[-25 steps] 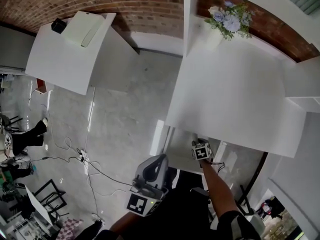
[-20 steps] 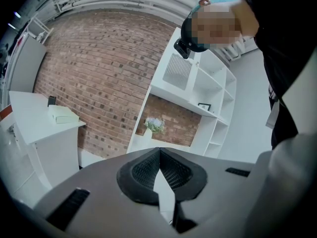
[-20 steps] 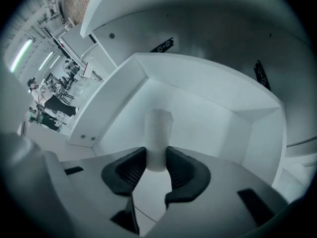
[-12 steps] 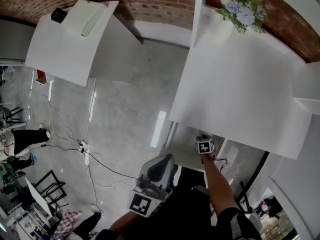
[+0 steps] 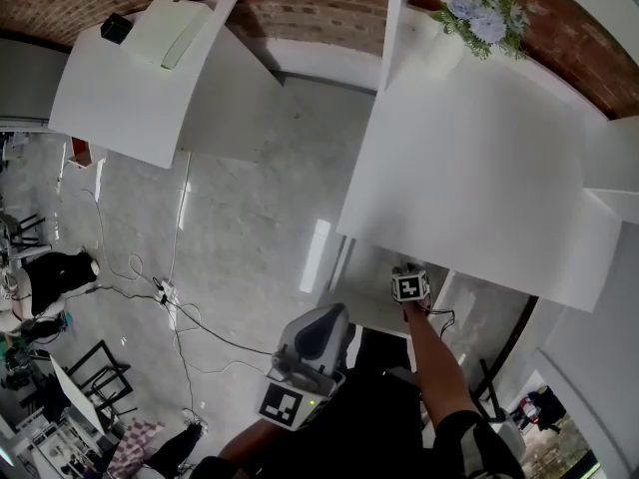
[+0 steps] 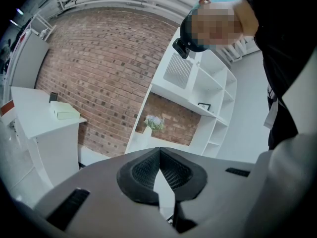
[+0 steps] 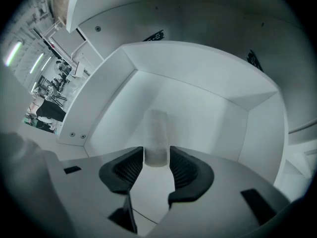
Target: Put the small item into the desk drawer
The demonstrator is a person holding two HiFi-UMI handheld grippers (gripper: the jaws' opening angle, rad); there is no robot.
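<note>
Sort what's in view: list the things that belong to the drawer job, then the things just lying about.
Job: small pale cylindrical item; open white desk drawer; right hand-held gripper, jaws just opened, item between them.
Lying about: vase of blue-white flowers; pale green book; small black box; floor cables.

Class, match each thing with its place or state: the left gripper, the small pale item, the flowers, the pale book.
Things:
1 left gripper
2 small pale item
3 flowers
4 pale book

Places or states:
A on the white table by the brick wall
B inside the open drawer
C jaws shut, nothing between them
D at the desk's far edge

Pairs: 1-C, 2-B, 3-D, 4-A
</note>
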